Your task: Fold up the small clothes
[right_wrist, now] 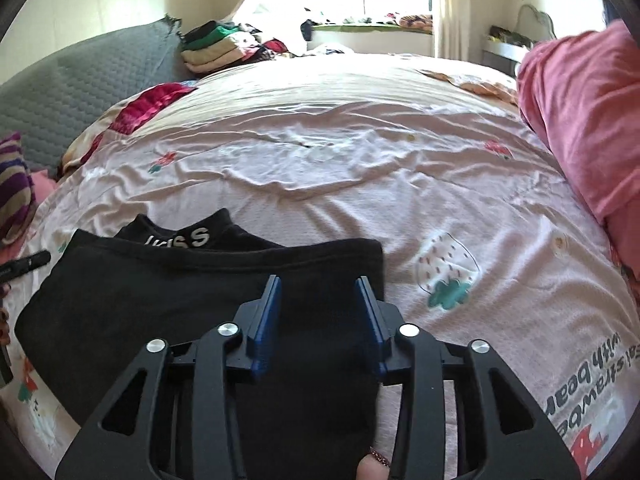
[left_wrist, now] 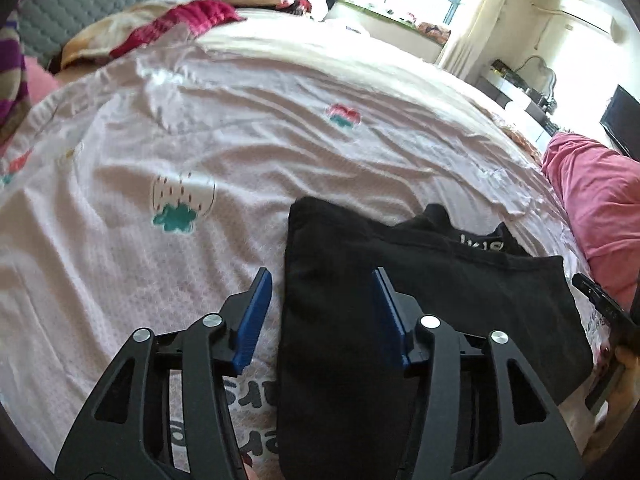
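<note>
So the black garment (left_wrist: 400, 280) is lying folded on the bed (left_wrist: 200, 160), on a pink sheet with strawberry prints. The left gripper (left_wrist: 322, 280) is hanging over the garment's left edge, jaws spread apart, cloth lying below the gap and nothing getting pinched. The right gripper (right_wrist: 318, 284) is sitting over the right edge, jaws also spread, blue pads (right_wrist: 268, 320) clear of the fabric. White lettering on the collar (right_wrist: 180, 238) is peeking out just beyond the jaws. A pile of folded clothes (right_wrist: 216, 48) is sitting far ahead by the window.
</note>
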### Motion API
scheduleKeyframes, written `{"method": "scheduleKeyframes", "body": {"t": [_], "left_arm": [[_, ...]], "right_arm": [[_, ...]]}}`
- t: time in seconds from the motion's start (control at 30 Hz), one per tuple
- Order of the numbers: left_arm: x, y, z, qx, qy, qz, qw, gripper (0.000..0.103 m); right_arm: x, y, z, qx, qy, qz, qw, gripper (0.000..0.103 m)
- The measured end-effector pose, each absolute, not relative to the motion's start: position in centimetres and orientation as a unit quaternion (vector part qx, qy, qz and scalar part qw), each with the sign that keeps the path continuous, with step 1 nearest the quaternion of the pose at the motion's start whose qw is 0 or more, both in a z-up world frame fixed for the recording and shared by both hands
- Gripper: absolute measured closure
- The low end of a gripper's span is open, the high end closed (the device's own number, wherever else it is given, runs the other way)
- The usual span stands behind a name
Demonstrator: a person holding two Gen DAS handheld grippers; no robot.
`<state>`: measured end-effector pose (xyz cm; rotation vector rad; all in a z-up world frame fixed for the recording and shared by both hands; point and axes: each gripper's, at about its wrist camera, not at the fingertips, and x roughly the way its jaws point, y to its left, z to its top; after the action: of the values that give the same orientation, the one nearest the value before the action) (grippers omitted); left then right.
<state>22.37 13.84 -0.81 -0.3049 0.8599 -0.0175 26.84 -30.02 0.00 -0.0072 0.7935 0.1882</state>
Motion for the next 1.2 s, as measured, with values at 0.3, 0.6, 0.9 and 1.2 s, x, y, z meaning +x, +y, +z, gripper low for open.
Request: {"method": "scheduleKeyframes", "body": {"t": [0.3,0.6,0.9,1.2], "left_arm": [[22.6,12.8,-2.6,-0.134,0.447,-0.016,0.884,0.058],[21.9,11.6,-1.7,-0.094,0.43,-0.01,0.898,0.096],[21.1,11.3,-2.9,-0.076,0.443,0.017,0.893,0.095],[18.9,9.8,-0.5,-0.058,0.431,0.017,0.9,0.072]], "right_arm": [[27.0,-32.3,-1.8,0.05,0.432,0.075,0.898,0.048],[26.4,-32.8,-1.7,0.094,0.429,0.1,0.893,0.096],[26.4,-32.4,-3.1,0.043,0.454,0.04,0.889,0.092],[23.5,-31.8,-0.4,0.03,0.415,0.036,0.908,0.06]]}}
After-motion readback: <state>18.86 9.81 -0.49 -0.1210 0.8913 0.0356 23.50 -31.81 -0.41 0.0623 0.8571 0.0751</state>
